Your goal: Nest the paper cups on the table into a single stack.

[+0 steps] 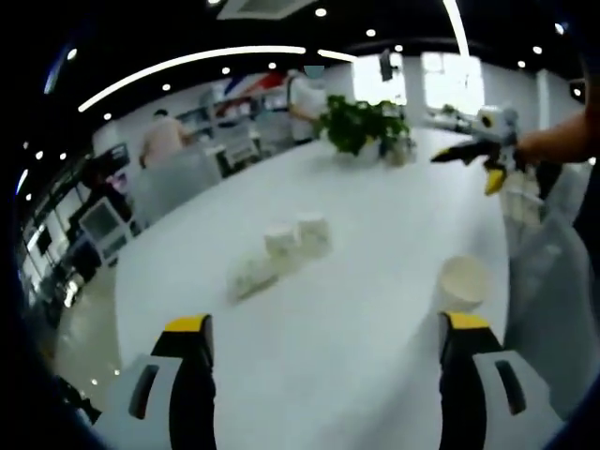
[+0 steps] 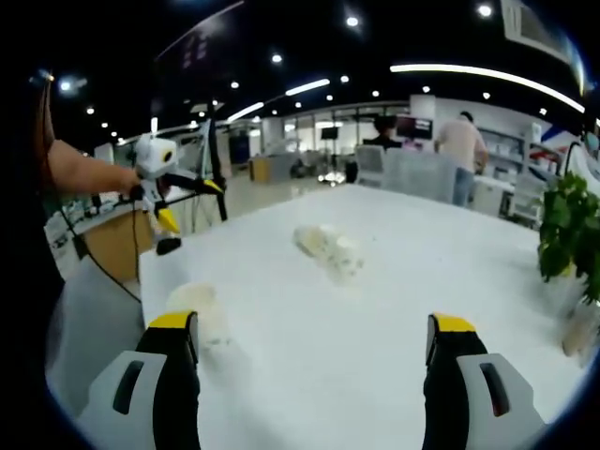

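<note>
White office table [image 1: 375, 225] carries three paper cups [image 1: 281, 251] clustered at 12 o'clock from the left gripper [image 1: 323, 342], and a single paper cup [image 1: 463, 281] at 1 o'clock, nearer. Both the left and right gripper [image 2: 314, 342] are released, holding nothing.

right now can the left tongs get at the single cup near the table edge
Probably yes. The left tongs are open and empty, and the single cup stands upright just ahead of their right jaw, with bare white table between. The right tongs hang well beyond it, out of the way.
</note>
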`<state>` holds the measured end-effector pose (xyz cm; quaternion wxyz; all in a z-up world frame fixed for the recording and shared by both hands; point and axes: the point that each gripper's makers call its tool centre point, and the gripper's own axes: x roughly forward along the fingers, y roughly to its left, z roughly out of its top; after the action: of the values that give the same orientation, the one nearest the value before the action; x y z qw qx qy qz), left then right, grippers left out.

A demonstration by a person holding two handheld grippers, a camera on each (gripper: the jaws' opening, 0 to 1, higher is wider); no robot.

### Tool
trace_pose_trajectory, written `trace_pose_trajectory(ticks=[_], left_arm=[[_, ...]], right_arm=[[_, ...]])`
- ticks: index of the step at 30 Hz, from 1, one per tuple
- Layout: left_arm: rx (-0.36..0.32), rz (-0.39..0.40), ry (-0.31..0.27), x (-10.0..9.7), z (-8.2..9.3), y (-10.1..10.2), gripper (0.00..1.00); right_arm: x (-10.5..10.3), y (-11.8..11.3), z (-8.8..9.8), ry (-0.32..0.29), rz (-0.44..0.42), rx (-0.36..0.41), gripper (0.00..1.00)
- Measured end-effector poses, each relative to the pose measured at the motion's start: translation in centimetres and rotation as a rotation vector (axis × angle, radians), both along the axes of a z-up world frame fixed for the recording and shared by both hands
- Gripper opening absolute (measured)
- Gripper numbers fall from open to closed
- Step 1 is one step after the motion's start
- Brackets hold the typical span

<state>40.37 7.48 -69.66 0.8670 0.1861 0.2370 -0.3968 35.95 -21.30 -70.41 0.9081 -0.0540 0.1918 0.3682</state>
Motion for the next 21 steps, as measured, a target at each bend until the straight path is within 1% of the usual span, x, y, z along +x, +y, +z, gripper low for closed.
trace_pose_trajectory(ticks=[7, 8, 9, 12, 13, 15, 16, 17, 21], left_arm=[[0.085, -0.067, -0.012, 1.8, -0.2, -0.7, 0.98], [0.107, -0.079, -0.013, 2.2, -0.4, -0.7, 0.98], [0.118, -0.088, -0.022, 2.5, -0.3, -0.7, 0.98], [0.122, -0.102, -0.019, 3.1, -0.2, -1.1, 0.98], [0.125, -0.118, -0.019, 3.4, 0.0, -1.4, 0.98], [0.122, -0.144, 0.003, 3.6, 0.0, -1.7, 0.98], [0.135, -0.154, -0.012, 3.8, 0.0, -1.8, 0.98], [0.153, -0.167, -0.041, 4.2, 0.2, -1.9, 0.98], [0.163, -0.206, -0.034, 5.1, 0.1, -2.6, 0.98]], right_arm=[[-0.2, 0.0, -0.4, 0.007, -0.002, 0.002, 1.00], [-0.2, 0.0, -0.4, 0.008, -0.003, 0.002, 1.00], [-0.2, 0.0, -0.5, 0.010, -0.006, 0.003, 1.00], [-0.2, -0.1, -0.6, 0.011, -0.011, 0.008, 1.00], [-0.2, -0.1, -0.7, 0.013, -0.012, 0.009, 1.00], [-0.3, 0.0, -0.8, 0.015, -0.012, 0.007, 1.00], [-0.3, 0.1, -0.8, 0.017, -0.013, 0.007, 1.00], [-0.3, 0.1, -0.8, 0.016, -0.016, 0.011, 1.00], [-0.2, 0.2, -0.9, 0.017, -0.020, 0.016, 1.00]])
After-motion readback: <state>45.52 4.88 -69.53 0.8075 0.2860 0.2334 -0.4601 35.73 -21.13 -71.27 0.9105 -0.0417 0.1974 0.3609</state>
